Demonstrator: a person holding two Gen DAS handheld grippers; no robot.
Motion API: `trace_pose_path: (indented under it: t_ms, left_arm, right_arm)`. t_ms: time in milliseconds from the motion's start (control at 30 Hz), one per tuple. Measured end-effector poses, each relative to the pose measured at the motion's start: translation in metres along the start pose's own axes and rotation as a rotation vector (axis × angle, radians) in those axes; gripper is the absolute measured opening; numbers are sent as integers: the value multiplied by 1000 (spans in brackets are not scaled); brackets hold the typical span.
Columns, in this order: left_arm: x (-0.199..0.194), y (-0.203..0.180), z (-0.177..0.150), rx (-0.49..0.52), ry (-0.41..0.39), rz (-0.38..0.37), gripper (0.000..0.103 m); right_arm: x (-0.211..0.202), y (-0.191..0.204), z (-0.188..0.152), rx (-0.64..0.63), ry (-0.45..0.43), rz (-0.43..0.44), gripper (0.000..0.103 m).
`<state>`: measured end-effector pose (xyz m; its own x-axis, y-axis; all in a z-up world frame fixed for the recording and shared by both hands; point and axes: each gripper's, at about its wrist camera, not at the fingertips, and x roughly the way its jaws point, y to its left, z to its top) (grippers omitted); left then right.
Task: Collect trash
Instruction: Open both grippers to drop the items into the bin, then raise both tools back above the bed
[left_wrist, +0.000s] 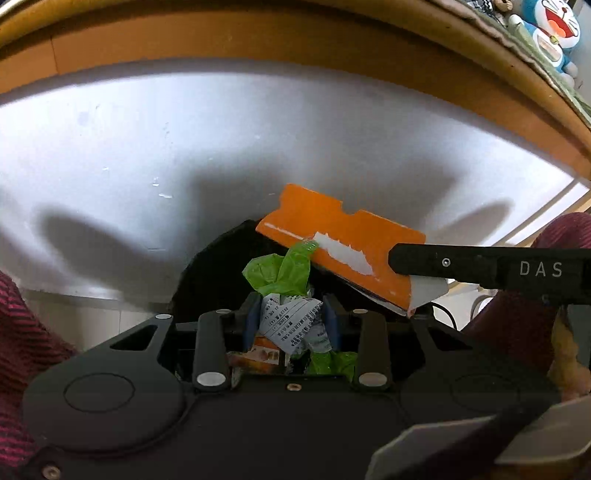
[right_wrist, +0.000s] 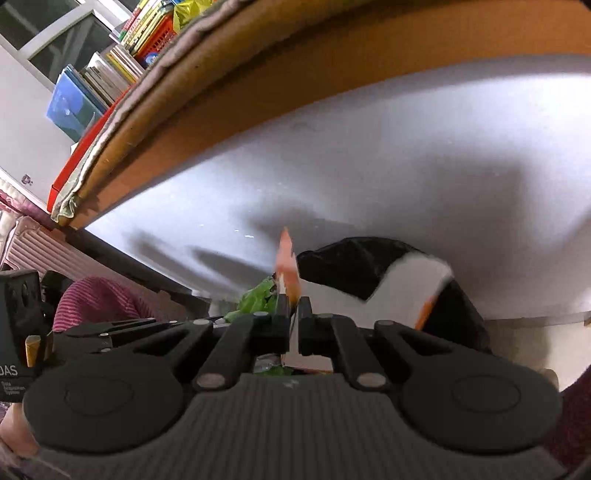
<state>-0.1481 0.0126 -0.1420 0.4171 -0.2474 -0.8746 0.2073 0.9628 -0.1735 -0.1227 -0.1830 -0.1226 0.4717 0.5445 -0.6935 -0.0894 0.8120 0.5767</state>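
The left tongs (left_wrist: 291, 325) are clamping a crumpled wad of trash: a creased printed paper scrap (left_wrist: 291, 325) is sitting pinched between the two blue pads (left_wrist: 252, 325), with a green plastic wrapper (left_wrist: 280, 271) bunching out above the fingertips and more green showing below them. The wad is hanging directly over the mouth of a black trash bag (left_wrist: 210, 280), which is lying open just beyond the fingers against a white wall panel (left_wrist: 147, 147).

The right tongs (right_wrist: 293, 310) are standing closed on a flattened orange carton (left_wrist: 343, 243). In the left wrist view the carton is showing its broad orange face with a torn white patch, tilted, its lower edge just beside the green wrapper and above the bag opening; the right tongs' black arm marked with letters is reaching in from the right and gripping the carton's right end. In the right wrist view the same carton (right_wrist: 288, 266) is appearing edge-on, rising as a thin orange sliver from between the nearly touching fingers, somewhat blurred.

The black bag (right_wrist: 354, 266) is lying just beyond the right fingertips, with a white and orange piece (right_wrist: 410, 284) lying across its opening. A brown wooden table edge (right_wrist: 258, 92) is running overhead, with books (right_wrist: 110, 70) stacked on top. A maroon striped sleeve (left_wrist: 18, 332) is showing at the left margin.
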Motion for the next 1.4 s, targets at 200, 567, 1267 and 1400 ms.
trace_pose_path:
  t_ms: [200, 567, 1267, 1400]
  left_arm:
    - [4, 0, 0, 5, 4, 11, 40]
    - [-23, -4, 10, 79, -74, 65, 61]
    - [-169, 59, 38, 125, -421, 509, 76]
    - [-187, 52, 21, 169, -438, 549, 77]
  right_arm:
    - [3, 1, 2, 8, -14, -6, 45]
    - [-32, 14, 13, -95, -65, -6, 73]
    - [-187, 10, 30, -231, -323, -32, 83]
    - [-199, 19, 23, -262, -351, -60, 83]
